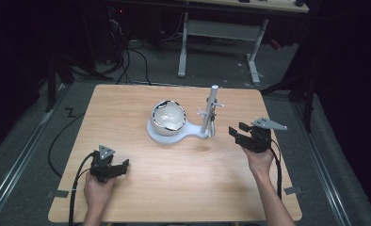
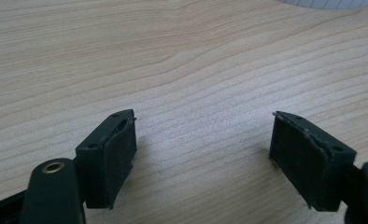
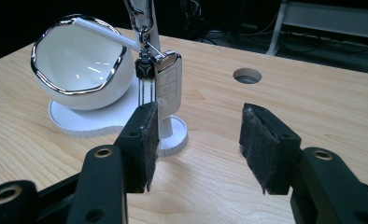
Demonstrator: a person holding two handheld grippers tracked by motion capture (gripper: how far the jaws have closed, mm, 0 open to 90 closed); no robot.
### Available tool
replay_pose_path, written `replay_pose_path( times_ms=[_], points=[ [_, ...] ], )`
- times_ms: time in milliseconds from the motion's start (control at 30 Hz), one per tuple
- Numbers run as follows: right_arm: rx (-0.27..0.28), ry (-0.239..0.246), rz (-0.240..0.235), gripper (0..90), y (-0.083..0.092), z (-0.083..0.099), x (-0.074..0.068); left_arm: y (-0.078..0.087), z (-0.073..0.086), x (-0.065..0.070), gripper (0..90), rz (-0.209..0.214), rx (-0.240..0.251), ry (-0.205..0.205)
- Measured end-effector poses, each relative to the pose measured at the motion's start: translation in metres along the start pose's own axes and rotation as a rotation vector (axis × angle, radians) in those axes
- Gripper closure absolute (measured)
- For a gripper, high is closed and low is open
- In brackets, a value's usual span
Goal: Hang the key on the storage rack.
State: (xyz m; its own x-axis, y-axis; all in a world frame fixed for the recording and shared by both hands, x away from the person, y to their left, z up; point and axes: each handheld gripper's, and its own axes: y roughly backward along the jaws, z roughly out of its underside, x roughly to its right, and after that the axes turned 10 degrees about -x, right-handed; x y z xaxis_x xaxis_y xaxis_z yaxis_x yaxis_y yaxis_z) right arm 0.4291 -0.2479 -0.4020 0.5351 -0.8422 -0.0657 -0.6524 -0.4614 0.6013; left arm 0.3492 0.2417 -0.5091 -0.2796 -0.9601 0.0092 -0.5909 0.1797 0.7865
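Nothing grabbed yet, so the work looks barely begun. The car key (image 3: 168,84) hangs by its chrome clip from a peg on the white stand (image 1: 211,110), just above the stand's round foot, and next to the white bowl (image 1: 168,117) that sits on the same white base (image 1: 156,134) near the table's (image 1: 127,202) middle. The key is untouched; judging by where the right gripper (image 1: 241,133) points, the key is the target, and the whole pick remains: close in, clamp, lift it off the peg. Right gripper: held above the table on the person's right side, well short of the stand, aimed left toward it. In the right gripper view its jaws stand wide apart with nothing between them; the key lies ahead, slightly off toward one jaw rather than centred in the gap, so the approach probably needs a small sideways correction before closing. Left gripper (image 1: 119,168): low over the near left part of the table, well apart from the stand and bowl, pointing right. Its jaws are also spread wide and empty, with bare wood grain between the pads (image 2: 119,158) in the left gripper view. It looks parked, not part of the reach. Both forearms come in from the near edge, hands wrapped around the gripper bodies, cables trailing back.
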Motion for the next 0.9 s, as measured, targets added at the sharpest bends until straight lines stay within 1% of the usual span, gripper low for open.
replay_pose_path(
  times_ms=[467,900],
  points=[
    [0.02,-0.016,0.015,47.0,0.01,0.009,0.007,0.0,0.0,0.0,23.2,-0.001,-0.001,-0.002],
    [0.02,-0.03,0.025,47.1,0.017,0.019,0.013,0.0,0.0,0.0,23.2,-0.001,-0.001,-0.002]
  ],
)
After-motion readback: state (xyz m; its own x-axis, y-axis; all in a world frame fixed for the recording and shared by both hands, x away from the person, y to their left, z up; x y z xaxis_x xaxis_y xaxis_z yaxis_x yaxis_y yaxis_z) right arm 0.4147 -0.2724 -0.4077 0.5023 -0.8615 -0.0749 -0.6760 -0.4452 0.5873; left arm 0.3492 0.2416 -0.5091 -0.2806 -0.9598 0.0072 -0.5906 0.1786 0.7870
